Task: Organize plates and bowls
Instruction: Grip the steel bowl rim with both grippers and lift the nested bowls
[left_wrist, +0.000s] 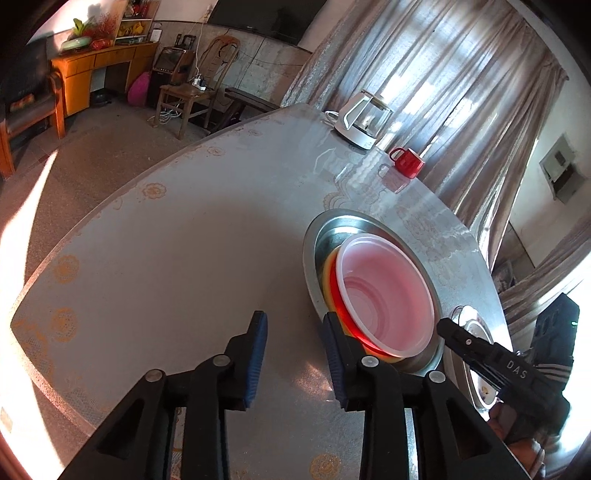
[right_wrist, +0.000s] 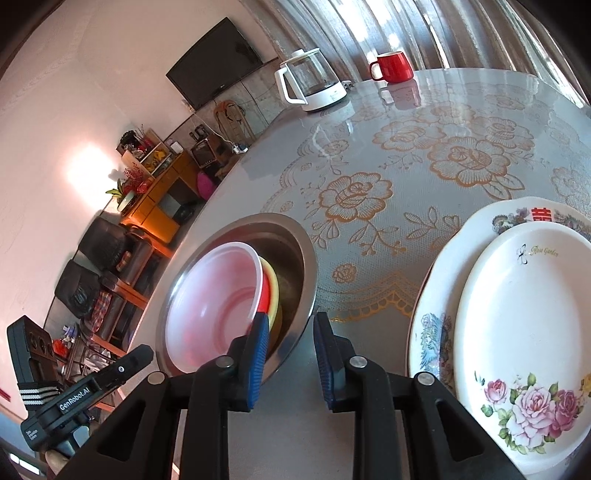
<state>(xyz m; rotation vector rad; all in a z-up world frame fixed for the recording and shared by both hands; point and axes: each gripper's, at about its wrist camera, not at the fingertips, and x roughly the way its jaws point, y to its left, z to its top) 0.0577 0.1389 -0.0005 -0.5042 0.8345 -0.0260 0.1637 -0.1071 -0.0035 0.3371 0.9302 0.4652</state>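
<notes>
Sunlit and cluttered, the room frames a round desk under a floral cloth. At the left, a steel bowl holds nested bowls: yellow, red, and a translucent plastic bowl on top, likely gathered so the bowls sit as one stack. The left tongs stand narrowly parted beside this stack, gripping nothing. The right tongs are also slightly apart and empty, just past the steel rim. To the right, a smaller rose-painted plate lies on a larger patterned plate, probably sorted by kind. A kettle and red mug stand at the far edge.
</notes>
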